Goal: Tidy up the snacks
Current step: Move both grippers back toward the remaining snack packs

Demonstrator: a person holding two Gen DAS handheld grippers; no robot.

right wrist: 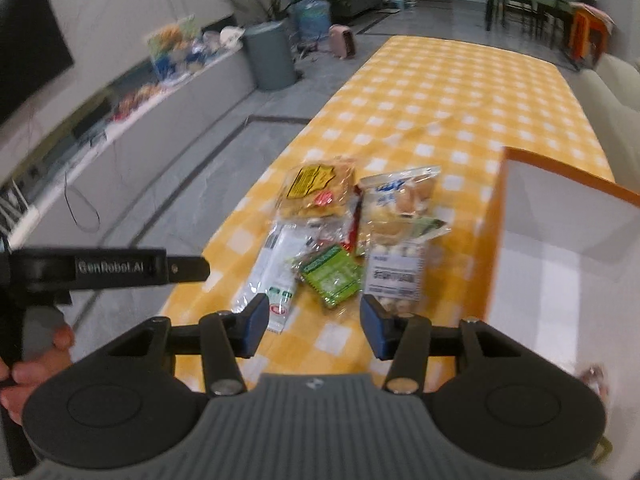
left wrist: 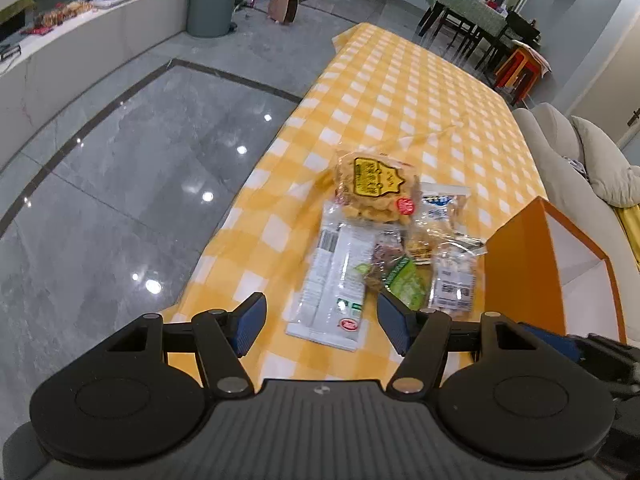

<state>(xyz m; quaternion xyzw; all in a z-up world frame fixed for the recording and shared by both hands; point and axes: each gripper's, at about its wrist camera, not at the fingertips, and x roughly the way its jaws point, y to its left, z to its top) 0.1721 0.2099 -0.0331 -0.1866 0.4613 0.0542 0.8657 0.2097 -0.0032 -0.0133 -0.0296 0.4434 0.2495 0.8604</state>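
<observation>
So the snack packets (left wrist: 384,248) sit in a loose heap mid-frame on the checked worktop (left wrist: 400,92), just left of the orange box (left wrist: 524,268), which takes up the right side of the picture. All crinkly plastic bags, so I'd guess light, floppy and slippery, with crushable stuff inside. I'd pinch a flat sealed edge, not the puffy middle. The long white packet (left wrist: 332,280) at the bottom of the heap looks easiest. Left tongs (left wrist: 322,322) and right tongs (right wrist: 314,326) both stand apart with nothing between them.
</observation>
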